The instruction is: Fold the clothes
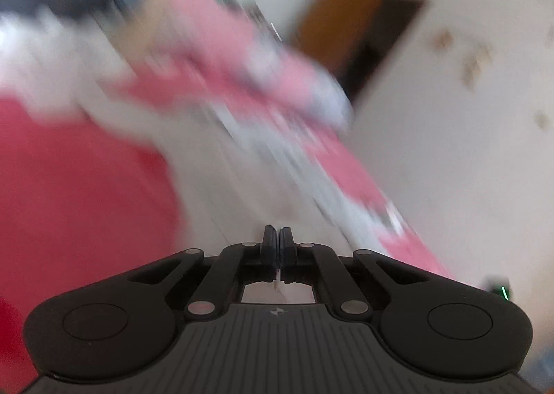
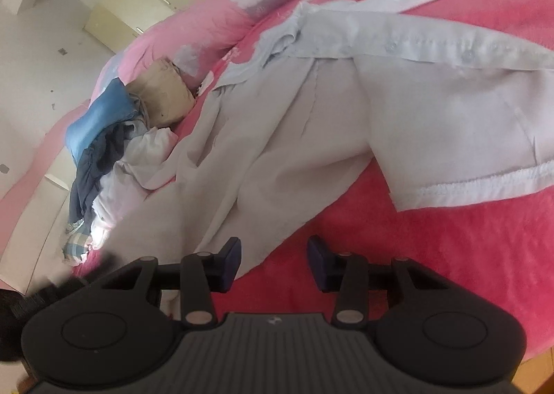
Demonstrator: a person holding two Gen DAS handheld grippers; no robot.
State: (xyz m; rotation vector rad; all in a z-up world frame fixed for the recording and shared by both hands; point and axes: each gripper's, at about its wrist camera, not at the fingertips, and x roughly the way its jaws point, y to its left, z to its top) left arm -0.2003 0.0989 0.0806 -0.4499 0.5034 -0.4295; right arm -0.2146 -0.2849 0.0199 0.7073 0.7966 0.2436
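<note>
1. We found the left gripper (image 1: 277,238) with its fingers pressed together; a thin pale sliver showed low in the seam, but we could not tell whether it was cloth.
2. The left view was badly smeared: a pink quilt (image 1: 221,58) ran from 10 o'clock to 4 o'clock, with a red blanket (image 1: 69,186) at 9 o'clock.
3. The right gripper (image 2: 274,260) stood partly open over the red blanket (image 2: 450,255), with nothing between its fingers.
4. Its left finger (image 2: 230,255) lay at the hem of a white shirt (image 2: 346,116), which spread flat from 12 to 2 o'clock of the gripper, its button strip toward 1 o'clock.
5. A heap of clothes (image 2: 114,151), blue, navy and white, sat at 10 o'clock, touching the shirt's edge.
6. A tan roll (image 2: 166,92) lay just beyond the heap, against the pink quilt (image 2: 207,19).
</note>
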